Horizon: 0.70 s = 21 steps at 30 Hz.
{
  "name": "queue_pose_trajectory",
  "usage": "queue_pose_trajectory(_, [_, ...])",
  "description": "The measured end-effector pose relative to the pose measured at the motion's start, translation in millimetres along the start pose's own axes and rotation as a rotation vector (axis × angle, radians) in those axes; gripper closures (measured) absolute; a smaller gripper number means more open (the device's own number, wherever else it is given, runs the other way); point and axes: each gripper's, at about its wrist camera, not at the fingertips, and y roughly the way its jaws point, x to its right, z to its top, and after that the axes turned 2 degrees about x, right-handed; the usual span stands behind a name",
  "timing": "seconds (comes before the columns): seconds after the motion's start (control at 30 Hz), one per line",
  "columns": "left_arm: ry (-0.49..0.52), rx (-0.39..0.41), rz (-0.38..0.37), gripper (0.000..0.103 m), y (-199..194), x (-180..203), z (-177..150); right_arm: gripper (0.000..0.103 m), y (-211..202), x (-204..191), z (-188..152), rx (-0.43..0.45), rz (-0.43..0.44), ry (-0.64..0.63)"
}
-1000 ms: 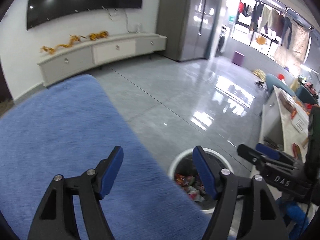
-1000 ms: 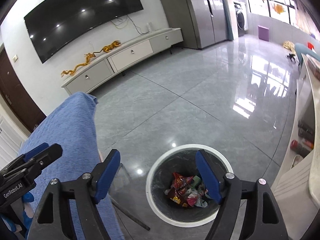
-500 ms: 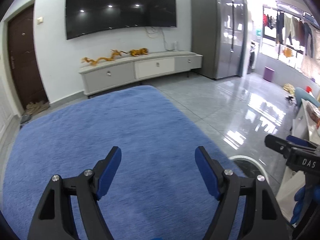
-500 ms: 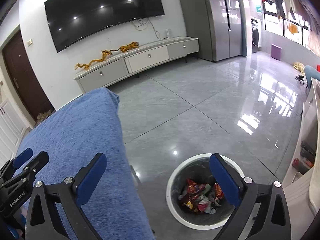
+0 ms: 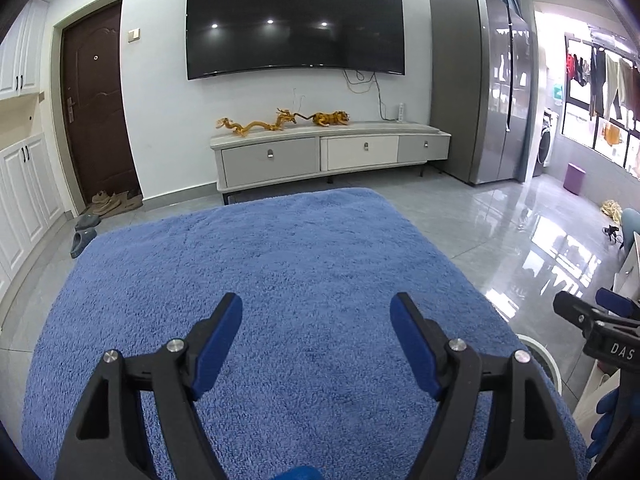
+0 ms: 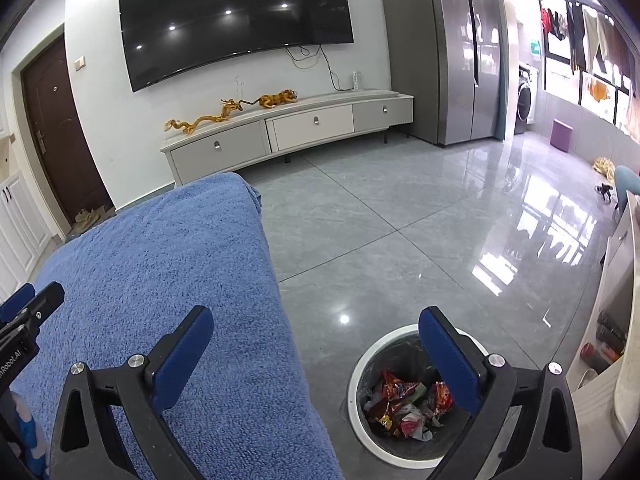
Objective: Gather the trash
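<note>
A round bin with a white rim point(image 6: 404, 458) stands on the grey floor to the right of the blue-covered table point(image 6: 168, 280). It holds several crumpled wrappers point(image 6: 404, 408), red, orange and white. My right gripper point(image 6: 316, 320) is open and empty, above the gap between table edge and bin. My left gripper point(image 5: 316, 308) is open and empty, above the blue cloth point(image 5: 280, 264). No loose trash shows on the cloth. The bin's rim shows at the right in the left wrist view point(image 5: 546, 360). Each gripper shows in the other's view: the right point(image 5: 588, 316), the left point(image 6: 28, 304).
A TV cabinet point(image 5: 332, 156) with golden figurines point(image 5: 260, 124) stands under a wall TV point(image 5: 292, 24). A grey fridge point(image 5: 488, 96) is at the right. A white shelf unit point(image 6: 612, 320) stands right of the bin. A brown door point(image 5: 96, 108) and slippers point(image 5: 82, 236) are at the left.
My left gripper has swung left and up, from over the bin to over the blue cloth, facing the TV wall. My right gripper has tilted up and drawn back a little; the bin sits lower right.
</note>
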Motion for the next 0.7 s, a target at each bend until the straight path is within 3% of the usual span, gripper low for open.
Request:
queue_pose_trajectory(0.2, [-0.003,0.001,0.005,0.025,-2,6,1,0.000,-5,-7,-1,0.023,-0.022,-0.033])
queue_pose_trajectory(0.43, [-0.013,0.023,0.010,0.016,-3,9,5,0.000,-8,-5,-3,0.039,-0.047,-0.028])
queue_pose_trajectory(0.7, [0.001,0.031,0.010,0.016,-5,17,5,0.000,-10,7,-3,0.050,-0.081,-0.003])
